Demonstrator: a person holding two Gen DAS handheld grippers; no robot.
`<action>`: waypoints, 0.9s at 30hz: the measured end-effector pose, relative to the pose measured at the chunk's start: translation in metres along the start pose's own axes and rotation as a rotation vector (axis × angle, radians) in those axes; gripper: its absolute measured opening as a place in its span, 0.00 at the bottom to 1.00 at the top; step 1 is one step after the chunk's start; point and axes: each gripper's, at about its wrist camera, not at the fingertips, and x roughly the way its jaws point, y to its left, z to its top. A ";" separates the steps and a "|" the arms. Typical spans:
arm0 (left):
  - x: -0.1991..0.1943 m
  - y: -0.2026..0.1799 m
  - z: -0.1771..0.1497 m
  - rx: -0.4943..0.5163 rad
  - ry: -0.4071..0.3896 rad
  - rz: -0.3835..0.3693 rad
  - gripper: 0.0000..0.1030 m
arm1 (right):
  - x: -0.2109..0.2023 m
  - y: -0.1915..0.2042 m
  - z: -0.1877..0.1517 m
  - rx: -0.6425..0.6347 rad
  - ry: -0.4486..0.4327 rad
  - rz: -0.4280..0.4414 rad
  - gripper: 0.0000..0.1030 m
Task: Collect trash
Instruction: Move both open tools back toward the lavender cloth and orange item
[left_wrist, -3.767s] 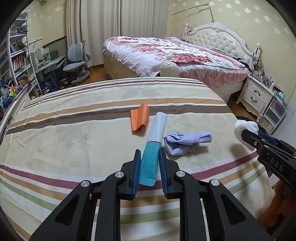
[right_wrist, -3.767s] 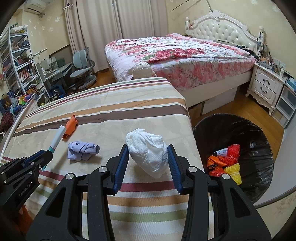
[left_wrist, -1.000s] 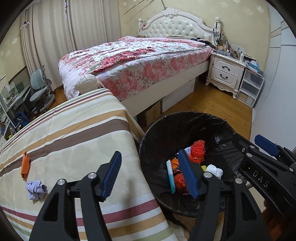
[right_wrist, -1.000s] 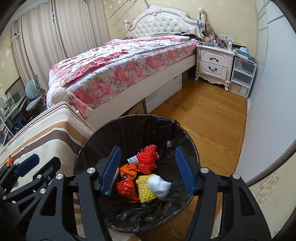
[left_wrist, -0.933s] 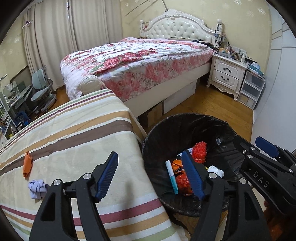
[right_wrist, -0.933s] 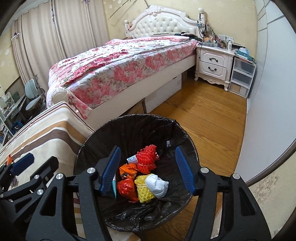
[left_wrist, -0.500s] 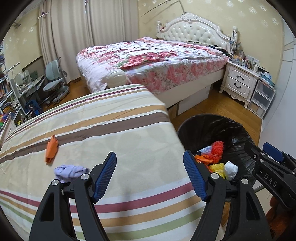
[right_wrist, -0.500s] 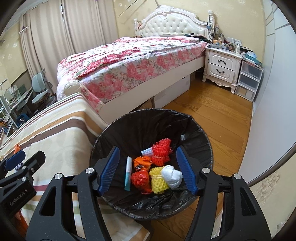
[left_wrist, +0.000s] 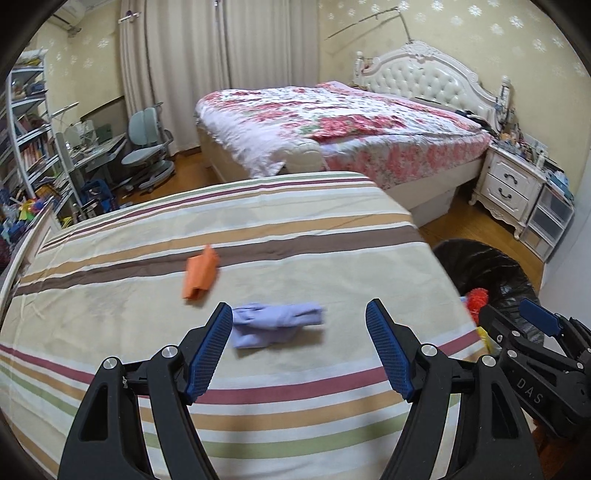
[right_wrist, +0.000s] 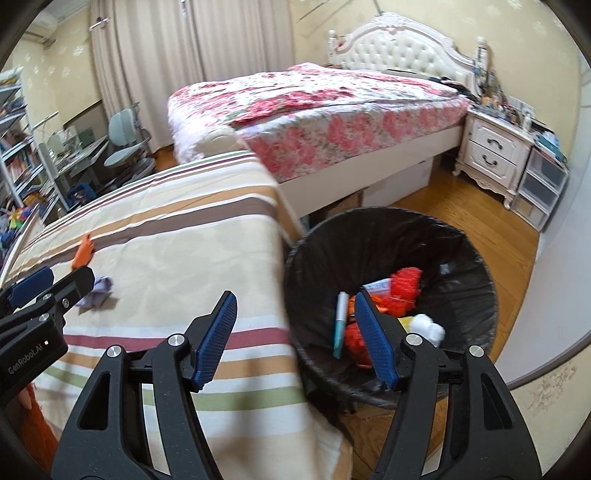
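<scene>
A: In the left wrist view, what is the left tool (left_wrist: 299, 347) doing?

B: Its two blue fingers (left_wrist: 208, 349) stand wide apart and nothing is between them. It hangs above the striped bedspread (left_wrist: 147, 295). A crumpled lilac cloth (left_wrist: 275, 325) lies on the spread just ahead of the tool, nearer to its left finger. An orange wrapper (left_wrist: 199, 273) lies further ahead and a little to the left, apart from the cloth.

A: And to the right of this tool?

B: The black-lined trash bin (left_wrist: 476, 258) stands on the floor beyond the edge of the bed, and the right tool (left_wrist: 532, 328) partly covers it.

A: Now the right wrist view.

B: The right tool (right_wrist: 295, 336) is also wide open and holds nothing. Its right finger is over the trash bin (right_wrist: 388, 229), its left finger over the edge of the spread. Inside the bin I see a teal tube (right_wrist: 340, 319), a red mesh piece (right_wrist: 406, 282) and a white tissue ball (right_wrist: 428, 326), all close together. Far to the left, the left tool (right_wrist: 48, 284) partly hides the lilac cloth (right_wrist: 99, 288); the orange wrapper (right_wrist: 84, 253) lies just beyond it.
</scene>
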 end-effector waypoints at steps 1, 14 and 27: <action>0.000 0.009 -0.001 -0.011 0.003 0.012 0.70 | 0.000 0.007 0.000 -0.011 0.002 0.009 0.63; -0.003 0.093 -0.026 -0.117 0.049 0.123 0.70 | 0.004 0.096 -0.005 -0.174 0.039 0.118 0.64; -0.004 0.121 -0.032 -0.169 0.055 0.131 0.70 | 0.014 0.154 -0.008 -0.297 0.057 0.158 0.76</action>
